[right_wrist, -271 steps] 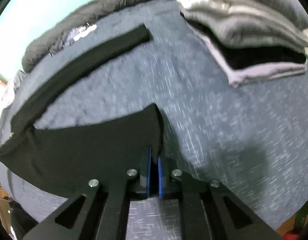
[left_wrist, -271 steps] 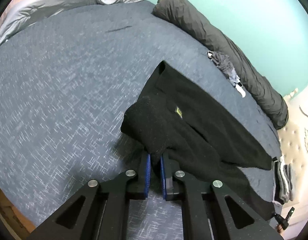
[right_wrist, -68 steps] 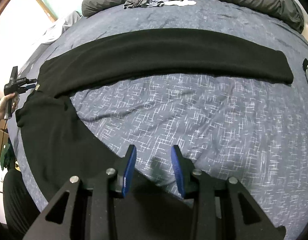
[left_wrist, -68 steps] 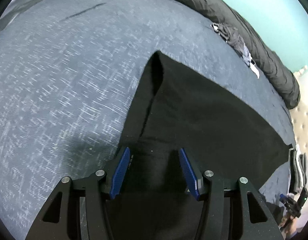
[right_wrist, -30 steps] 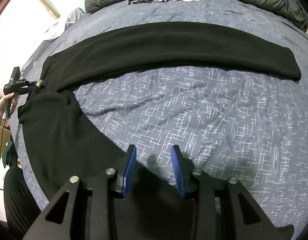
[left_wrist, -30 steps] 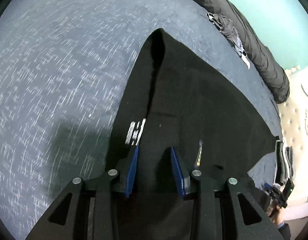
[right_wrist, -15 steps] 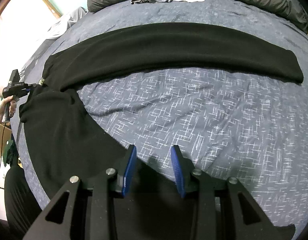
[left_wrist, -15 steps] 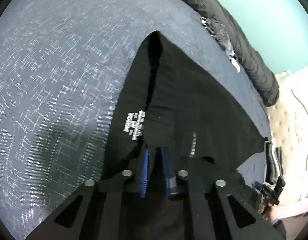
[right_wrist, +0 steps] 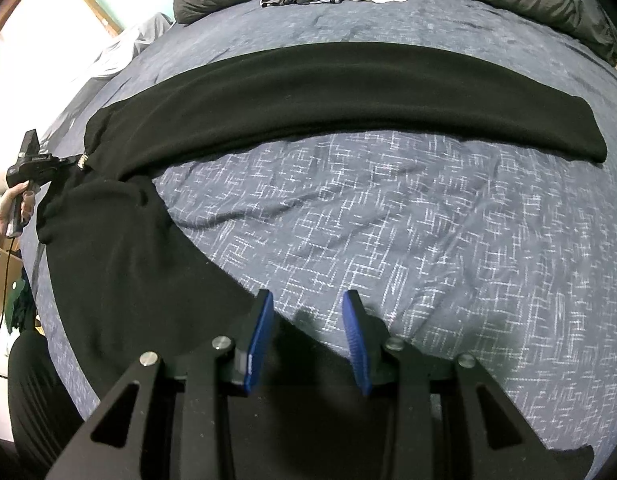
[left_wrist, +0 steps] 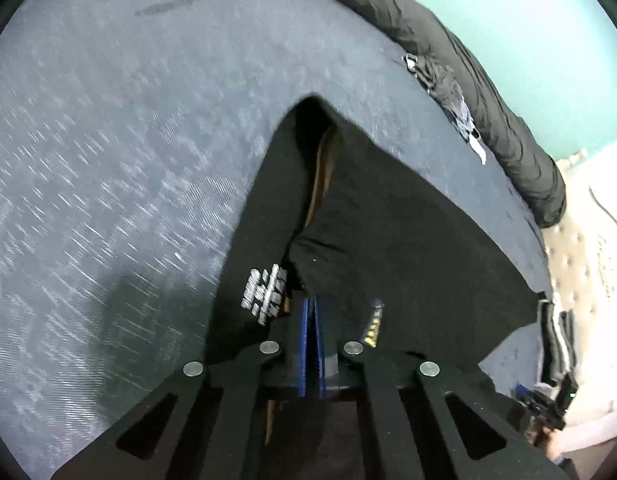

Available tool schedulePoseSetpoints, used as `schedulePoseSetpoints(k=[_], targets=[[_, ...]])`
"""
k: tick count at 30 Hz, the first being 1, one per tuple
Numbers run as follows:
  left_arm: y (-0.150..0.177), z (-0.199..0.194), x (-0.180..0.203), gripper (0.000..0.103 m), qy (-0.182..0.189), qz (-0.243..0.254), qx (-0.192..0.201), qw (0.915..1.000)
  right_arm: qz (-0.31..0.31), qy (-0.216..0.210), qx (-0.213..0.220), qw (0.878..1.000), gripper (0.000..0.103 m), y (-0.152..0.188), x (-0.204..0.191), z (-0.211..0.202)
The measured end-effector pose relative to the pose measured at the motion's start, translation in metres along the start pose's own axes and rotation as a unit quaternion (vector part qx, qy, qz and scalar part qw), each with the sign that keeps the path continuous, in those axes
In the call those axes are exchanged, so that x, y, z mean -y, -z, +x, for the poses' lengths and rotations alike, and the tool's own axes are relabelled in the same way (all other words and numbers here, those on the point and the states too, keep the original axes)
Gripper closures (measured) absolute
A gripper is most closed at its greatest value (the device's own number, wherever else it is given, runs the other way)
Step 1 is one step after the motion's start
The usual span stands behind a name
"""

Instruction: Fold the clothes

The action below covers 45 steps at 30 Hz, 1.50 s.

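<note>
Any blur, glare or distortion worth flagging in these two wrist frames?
Left wrist: bedspread streaked by motion blur, black trousers underexposed. Right wrist: sharper, but the window area is blown out; fisheye bows the trouser leg.

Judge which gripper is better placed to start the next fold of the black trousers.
Left. The left gripper is shut on the black fleece trousers' waistband, while the right gripper hangs open, gripping nothing.
</note>
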<state>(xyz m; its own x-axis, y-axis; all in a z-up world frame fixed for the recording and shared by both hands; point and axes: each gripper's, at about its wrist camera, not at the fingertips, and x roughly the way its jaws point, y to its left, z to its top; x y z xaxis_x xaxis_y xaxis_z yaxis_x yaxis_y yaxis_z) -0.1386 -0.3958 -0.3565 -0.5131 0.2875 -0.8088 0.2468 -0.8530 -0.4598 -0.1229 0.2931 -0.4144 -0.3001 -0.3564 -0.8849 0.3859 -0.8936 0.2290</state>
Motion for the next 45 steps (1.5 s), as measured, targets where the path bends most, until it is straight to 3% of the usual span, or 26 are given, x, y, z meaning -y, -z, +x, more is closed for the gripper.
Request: schedulePoseSetpoints(k=[4,11,17,23,27,31,36,40,45], targets=[[-0.008,-0.023,0.007,0.1,-0.042,0.027,0.04,0.9979,0.001,0.001,0.001,1.0,0.067,0.0,0.002,0.0],[-0.035,-0.021,0.026,0.1,-0.067,0.032,0.087,0.9935,0.002,0.001,0.002,1.0,0.067,0.001,0.002,-0.001],[-0.046,0.02,0.014,0.1,-0.09,0.002,0.045,0.995,0.002,0.002,0.0,1.0,0.067,0.002,0.005,-0.001],[-0.032,0.037,-0.009,0.099,-0.1,-0.017,0.016,0.9947,0.009,0.006,0.0,1.0,0.067,0.003,0.011,-0.001],[-0.03,0.033,-0.009,0.095,-0.104,-0.012,0.014,0.9944,0.012,0.007,-0.001,1.0,0.067,0.004,0.014,-0.002],[-0.032,0.008,-0.008,0.093,-0.111,-0.012,0.038,0.993,0.016,0.006,0.006,1.0,0.067,0.003,0.013,-0.007],[-0.015,-0.027,-0.014,0.084,-0.097,-0.013,0.036,0.9946,0.022,0.007,0.02,1.0,0.067,0.004,0.013,-0.019],[0.019,-0.044,-0.021,0.07,-0.086,-0.02,0.015,0.996,0.03,0.011,0.031,0.999,0.067,0.011,0.017,-0.033],[0.062,-0.054,-0.036,0.064,-0.074,-0.029,0.002,0.9968,0.052,0.038,0.042,0.997,0.058,0.037,0.04,-0.06]])
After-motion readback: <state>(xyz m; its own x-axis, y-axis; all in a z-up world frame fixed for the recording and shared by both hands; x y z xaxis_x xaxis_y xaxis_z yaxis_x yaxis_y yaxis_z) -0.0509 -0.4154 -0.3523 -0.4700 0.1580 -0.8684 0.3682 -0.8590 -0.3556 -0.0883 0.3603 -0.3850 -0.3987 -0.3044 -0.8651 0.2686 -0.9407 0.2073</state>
